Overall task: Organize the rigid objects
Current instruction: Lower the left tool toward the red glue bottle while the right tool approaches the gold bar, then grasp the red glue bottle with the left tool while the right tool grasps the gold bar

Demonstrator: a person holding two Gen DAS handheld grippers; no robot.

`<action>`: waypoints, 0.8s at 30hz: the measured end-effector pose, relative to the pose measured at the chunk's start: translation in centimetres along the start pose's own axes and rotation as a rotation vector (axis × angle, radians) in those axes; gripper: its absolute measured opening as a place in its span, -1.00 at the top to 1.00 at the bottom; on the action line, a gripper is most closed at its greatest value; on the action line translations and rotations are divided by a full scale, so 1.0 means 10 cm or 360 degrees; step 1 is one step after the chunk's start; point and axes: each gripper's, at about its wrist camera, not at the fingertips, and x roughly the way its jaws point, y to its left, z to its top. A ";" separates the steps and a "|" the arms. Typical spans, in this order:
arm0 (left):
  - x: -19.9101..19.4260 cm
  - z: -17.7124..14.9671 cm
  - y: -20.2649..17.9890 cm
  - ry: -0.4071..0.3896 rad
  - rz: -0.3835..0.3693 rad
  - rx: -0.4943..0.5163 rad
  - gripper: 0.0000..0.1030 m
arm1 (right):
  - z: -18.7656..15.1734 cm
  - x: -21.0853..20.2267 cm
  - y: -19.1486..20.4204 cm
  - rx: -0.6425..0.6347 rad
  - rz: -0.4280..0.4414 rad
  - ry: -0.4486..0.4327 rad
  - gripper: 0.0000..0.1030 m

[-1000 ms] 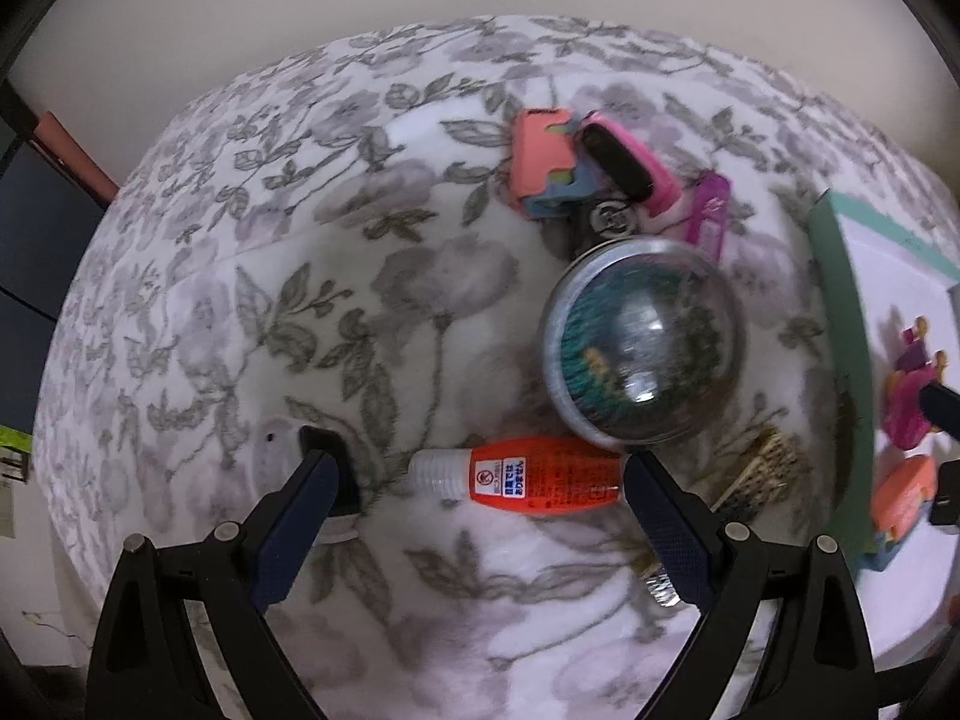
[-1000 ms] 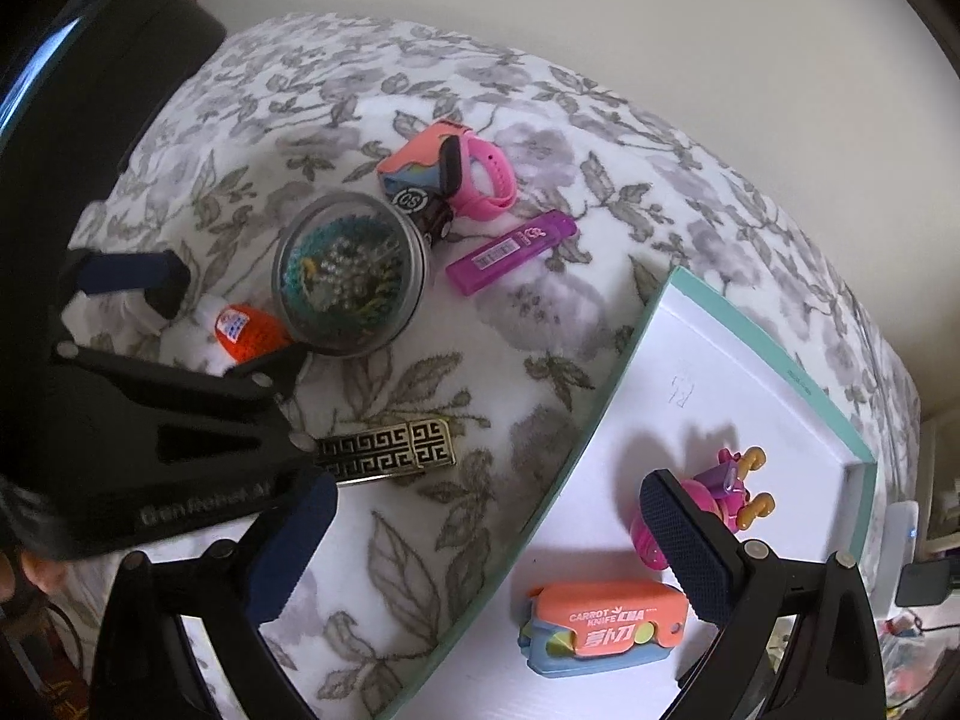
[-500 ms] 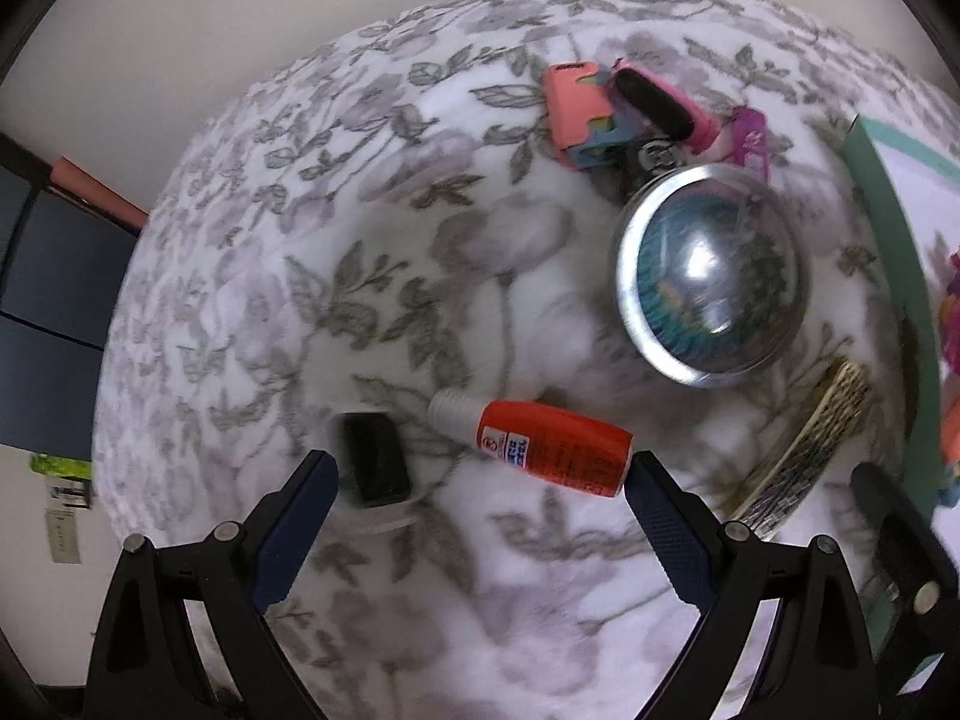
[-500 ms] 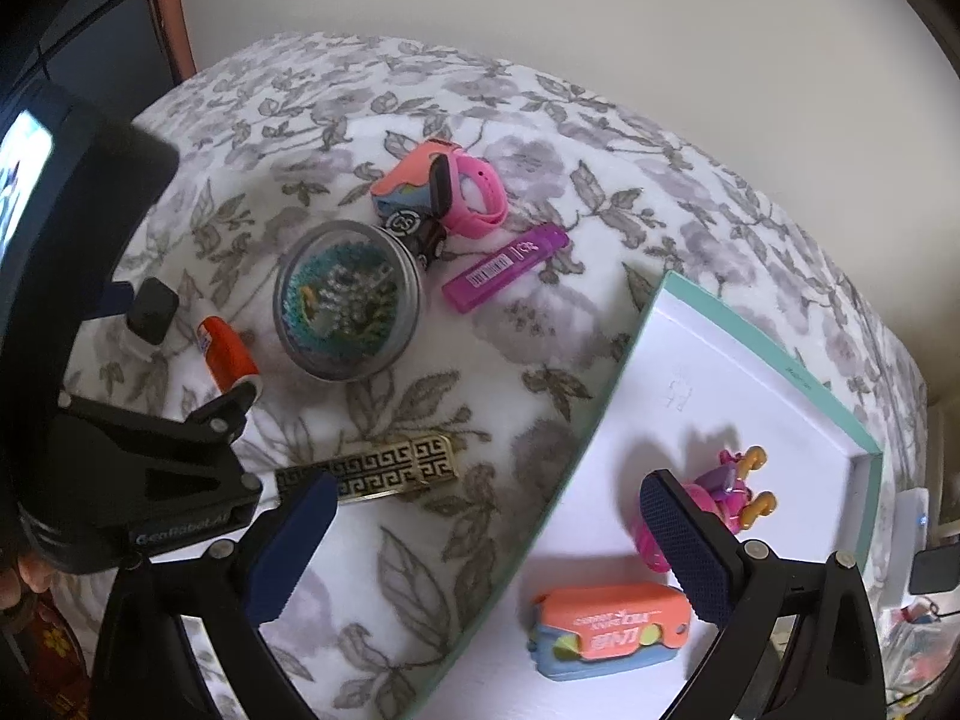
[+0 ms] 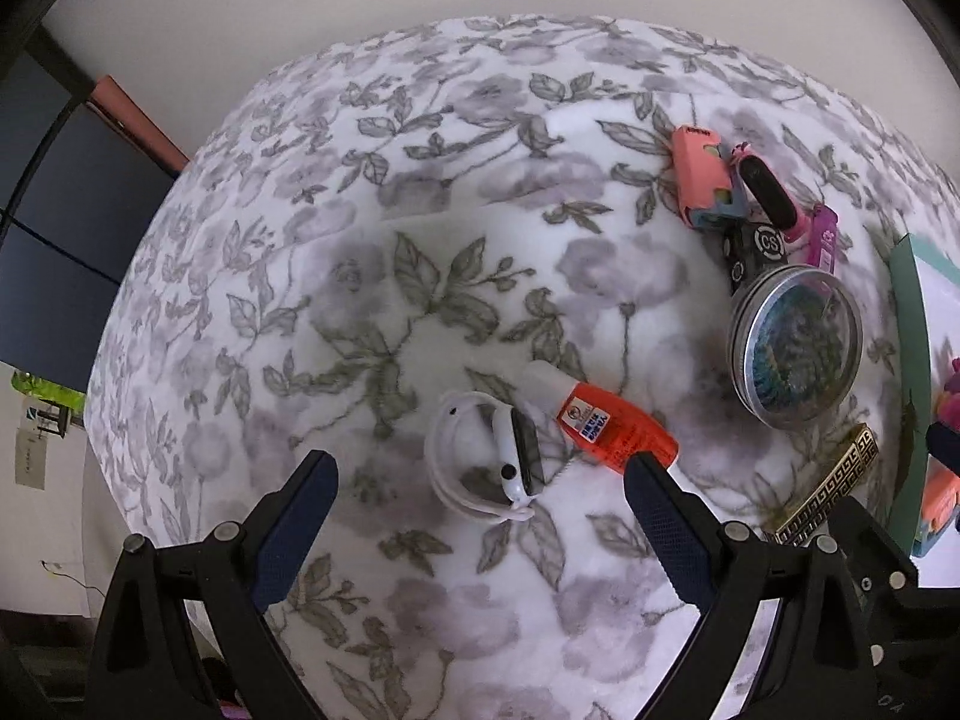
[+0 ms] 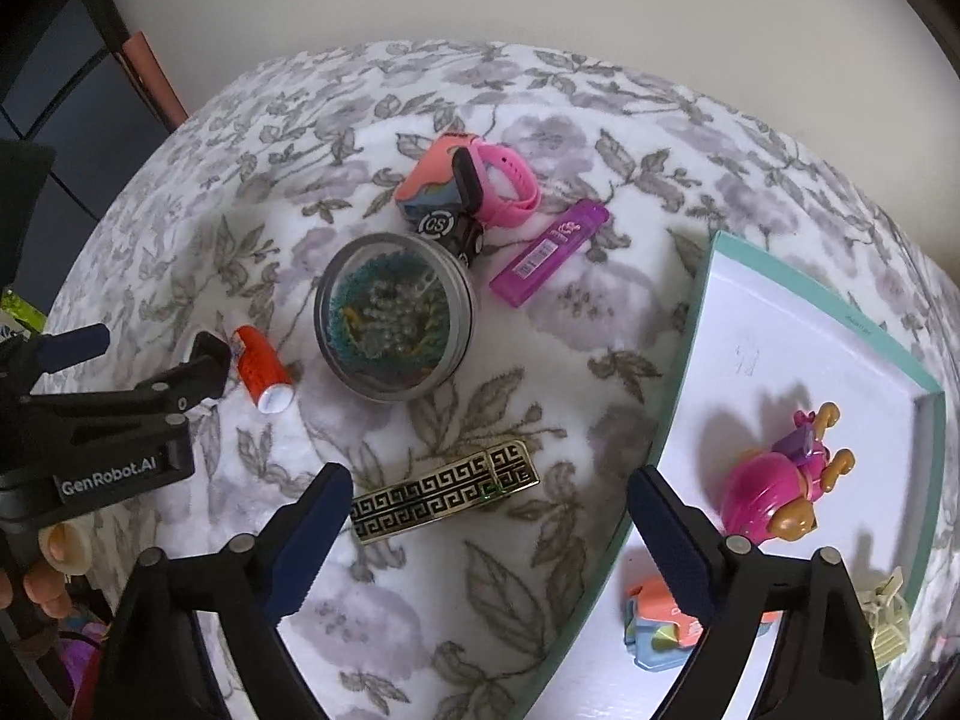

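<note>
My left gripper point(image 5: 477, 480) is open above a white smartwatch point(image 5: 486, 462), which lies on the floral cloth between its fingers. An orange glue bottle point(image 5: 606, 426) lies just right of the watch. My right gripper point(image 6: 489, 498) hangs over a gold patterned clip point(image 6: 444, 492). Its jaws are closing with the clip below and between them, untouched. A teal-rimmed white tray point(image 6: 780, 324) at the right holds a pink toy figure point(image 6: 780, 492) and an orange toy box point(image 6: 654, 606). The left gripper point(image 6: 144, 348) shows at the left edge of the right wrist view.
A round clear-lidded tin point(image 6: 393, 315) of small bits sits mid-table. Behind it lie a pink watch point(image 6: 504, 186), an orange-blue box point(image 6: 426, 180) and a purple case point(image 6: 549, 252). A hand point(image 6: 54, 546) holds the left tool. The cloth's far left is bare.
The left gripper shifted left, off the glue bottle, so the white watch now lies between its fingers. The right gripper swung from the tray's edge to over the gold clip, jaws slightly narrower.
</note>
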 end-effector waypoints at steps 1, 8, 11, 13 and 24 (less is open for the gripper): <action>0.01 0.00 0.00 0.0003 -0.0012 -0.0007 -0.87 | 0.00 0.00 0.01 -0.0006 -0.0001 0.0007 -0.68; -0.08 0.04 -0.03 -0.0025 -0.0295 -0.0120 -0.87 | -0.01 0.07 -0.06 0.0136 0.0091 0.0087 -0.53; -0.09 0.07 -0.09 -0.0027 -0.0378 -0.0120 -0.86 | -0.02 0.11 -0.11 0.0237 0.0163 0.0119 -0.43; -0.07 0.08 -0.14 -0.0027 -0.0380 -0.0107 -0.83 | -0.03 0.13 -0.14 0.0292 0.0202 0.0133 -0.42; 0.03 0.09 -0.18 0.0051 -0.0470 -0.0166 -0.04 | -0.04 0.27 0.05 0.0219 0.0117 0.0127 -0.23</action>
